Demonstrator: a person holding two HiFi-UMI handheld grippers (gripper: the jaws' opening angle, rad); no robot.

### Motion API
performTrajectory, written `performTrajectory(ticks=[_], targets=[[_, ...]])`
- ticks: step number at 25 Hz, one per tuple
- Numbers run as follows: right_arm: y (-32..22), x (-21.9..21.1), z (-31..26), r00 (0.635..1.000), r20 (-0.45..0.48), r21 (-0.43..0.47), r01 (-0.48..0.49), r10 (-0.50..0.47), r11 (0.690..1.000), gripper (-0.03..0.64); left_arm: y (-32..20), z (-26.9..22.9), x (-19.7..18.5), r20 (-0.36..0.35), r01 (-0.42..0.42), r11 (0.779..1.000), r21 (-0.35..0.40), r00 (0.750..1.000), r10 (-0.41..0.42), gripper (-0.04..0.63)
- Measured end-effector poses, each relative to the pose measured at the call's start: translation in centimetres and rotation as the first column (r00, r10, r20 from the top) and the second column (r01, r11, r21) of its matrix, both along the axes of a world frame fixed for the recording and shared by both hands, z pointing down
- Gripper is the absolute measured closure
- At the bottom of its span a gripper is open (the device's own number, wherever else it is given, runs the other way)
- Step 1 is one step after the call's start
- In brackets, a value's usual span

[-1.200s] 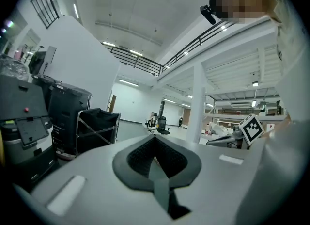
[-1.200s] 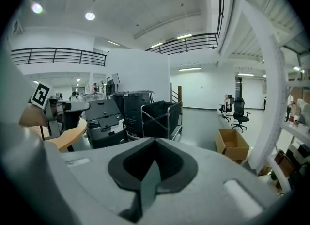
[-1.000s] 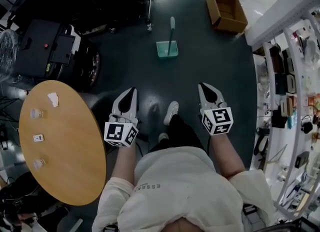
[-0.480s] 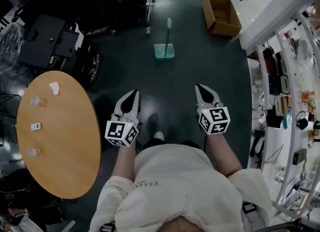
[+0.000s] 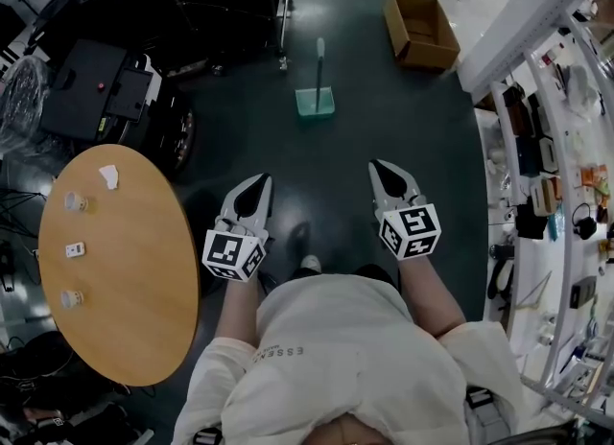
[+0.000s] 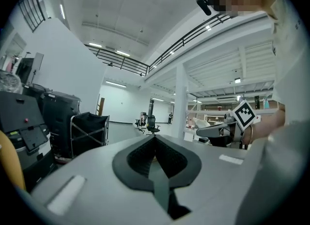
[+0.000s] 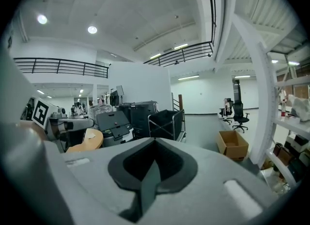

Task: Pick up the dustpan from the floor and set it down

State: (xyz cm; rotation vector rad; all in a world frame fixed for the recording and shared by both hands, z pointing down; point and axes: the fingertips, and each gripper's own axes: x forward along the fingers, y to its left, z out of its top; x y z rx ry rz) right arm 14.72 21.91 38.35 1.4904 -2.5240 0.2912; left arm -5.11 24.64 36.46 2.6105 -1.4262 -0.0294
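A green dustpan (image 5: 315, 101) stands on the dark floor ahead of me, its long handle (image 5: 318, 61) upright. My left gripper (image 5: 262, 180) and right gripper (image 5: 375, 165) are held side by side at waist height, well short of the dustpan, both pointing toward it. Each one's black jaws meet at the tips with nothing between them. In the left gripper view the right gripper (image 6: 227, 130) shows at the side, and the left gripper (image 7: 63, 122) shows in the right gripper view. The dustpan appears in neither gripper view.
A round wooden table (image 5: 115, 270) with a few small items is at my left. Black machines (image 5: 96, 88) and a black cart (image 5: 230, 2) stand beyond it. A cardboard box (image 5: 420, 29) lies far right of the dustpan. Stocked shelving (image 5: 556, 146) lines the right side.
Both grippers have moved a little forward, still shut. The white shoe that was out in front has drawn back under the body. The dustpan has not moved.
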Motion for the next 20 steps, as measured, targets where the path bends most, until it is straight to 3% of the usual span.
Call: performTrajectory(ticks=[6,20], targets=[[-0.2,-0.5,0.6,1.000,-0.014,-0.009,-0.004,0.004,1.000,0.626,-0.2,0.1,0.6,0.015,-0.044,0.999,-0.004,0.999,0.044,0.578],[-1.7,-2.0,1.7,1.000,-0.026,-0.035,-0.006,0.005,0.999,0.626,-1.3,0.9,-0.8,0.015,-0.055,0.998,-0.020,0.998,0.055,0.578]])
